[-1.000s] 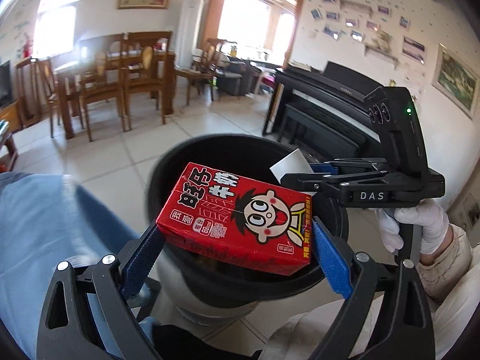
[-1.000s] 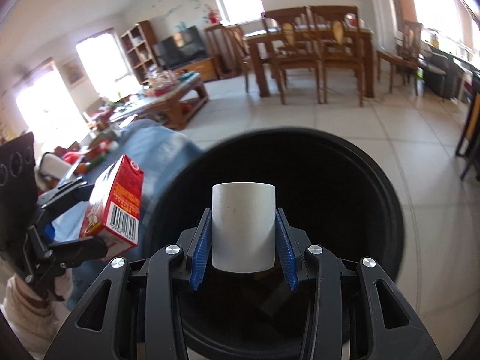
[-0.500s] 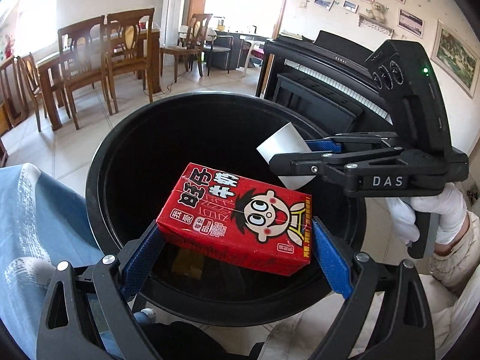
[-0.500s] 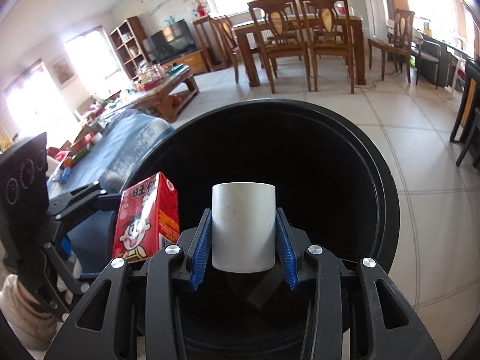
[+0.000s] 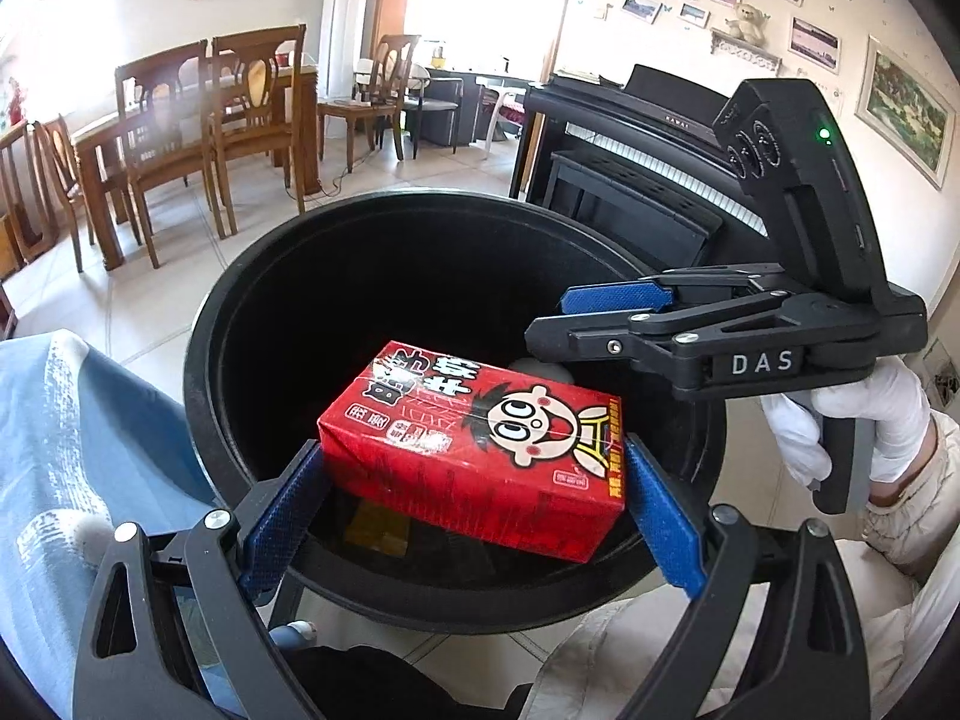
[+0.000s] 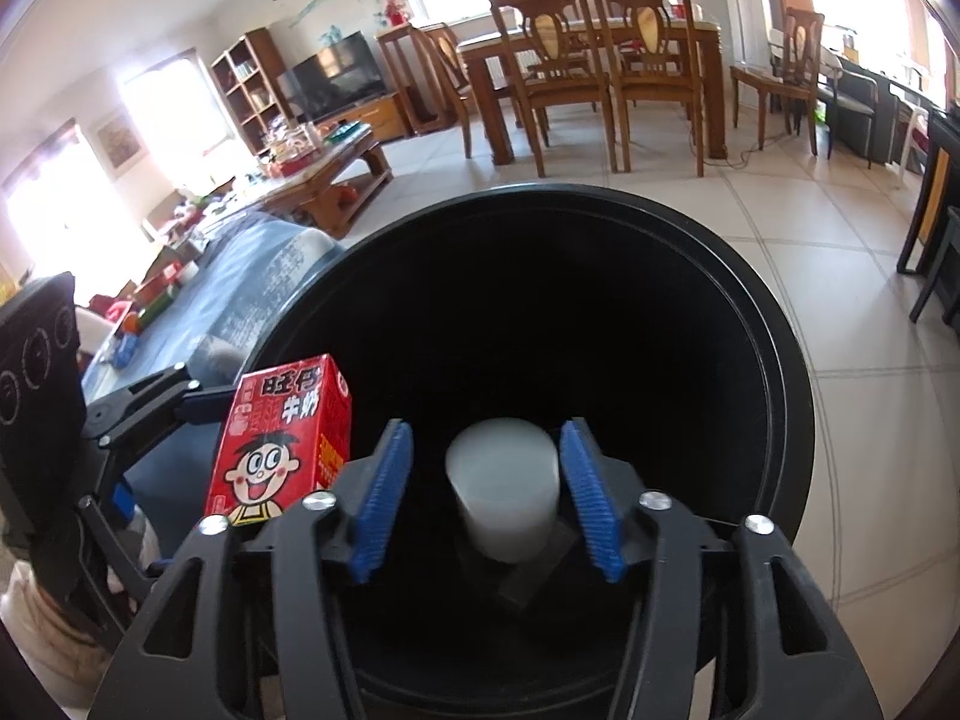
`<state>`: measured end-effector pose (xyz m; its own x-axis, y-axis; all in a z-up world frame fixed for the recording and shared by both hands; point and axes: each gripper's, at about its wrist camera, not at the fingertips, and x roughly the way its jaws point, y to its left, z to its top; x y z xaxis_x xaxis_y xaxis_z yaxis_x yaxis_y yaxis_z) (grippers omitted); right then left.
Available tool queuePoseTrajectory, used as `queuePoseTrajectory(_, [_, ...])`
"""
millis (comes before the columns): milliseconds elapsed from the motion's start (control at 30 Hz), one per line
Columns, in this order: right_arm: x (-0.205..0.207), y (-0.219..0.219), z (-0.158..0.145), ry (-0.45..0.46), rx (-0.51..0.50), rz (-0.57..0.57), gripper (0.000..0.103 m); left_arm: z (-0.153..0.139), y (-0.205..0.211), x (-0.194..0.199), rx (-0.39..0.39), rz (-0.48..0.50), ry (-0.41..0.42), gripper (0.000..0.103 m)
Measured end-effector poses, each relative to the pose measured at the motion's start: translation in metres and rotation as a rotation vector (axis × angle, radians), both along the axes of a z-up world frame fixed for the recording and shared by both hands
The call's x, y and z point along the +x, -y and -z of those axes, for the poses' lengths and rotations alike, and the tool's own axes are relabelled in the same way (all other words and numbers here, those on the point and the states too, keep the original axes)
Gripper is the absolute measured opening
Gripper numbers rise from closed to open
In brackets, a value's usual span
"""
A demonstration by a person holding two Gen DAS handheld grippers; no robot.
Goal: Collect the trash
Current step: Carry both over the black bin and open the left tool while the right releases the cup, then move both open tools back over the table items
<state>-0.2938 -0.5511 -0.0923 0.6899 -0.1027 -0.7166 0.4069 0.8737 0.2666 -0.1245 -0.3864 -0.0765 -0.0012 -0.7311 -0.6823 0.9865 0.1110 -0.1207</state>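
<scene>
Now right gripper (image 6: 489, 498) spread, white cup (image 6: 504, 495) loose over bin (image 6: 780, 396), left gripper (image 5: 474, 498) clamping carton (image 5: 480, 450)

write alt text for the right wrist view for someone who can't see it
The right gripper is open above a round black trash bin, with a blurred white paper cup loose between its blue pads. At left, the left gripper holds a red cartoon milk carton over the bin's rim.

Glossy printed red carton (image 5: 474, 450); smooth black plastic bin (image 5: 252, 276) with a sheen; matt white paper cup (image 6: 504, 489); ribbed blue pads (image 6: 381, 510); polished floor tiles (image 6: 810, 252).
</scene>
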Motion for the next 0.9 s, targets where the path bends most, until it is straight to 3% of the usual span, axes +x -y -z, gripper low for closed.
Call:
queuePoseTrajectory(333, [0.007, -0.009, -0.016, 0.022, -0.024, 0.011, 0.057, -0.01, -0.016, 0.005, -0.054, -0.015, -0.017, 0.093])
queuePoseTrajectory(467, [0.016, -0.018, -0.021, 0.022, -0.036, -0.008, 0.063, -0.013, -0.03, 0.011, -0.07, -0.032, -0.023, 0.093])
queuePoseTrajectory(900, [0.097, -0.086, -0.049, 0.04, -0.066, -0.185, 0.068, -0.039, -0.119, 0.056, -0.154, -0.239, 0.001, 0.094])
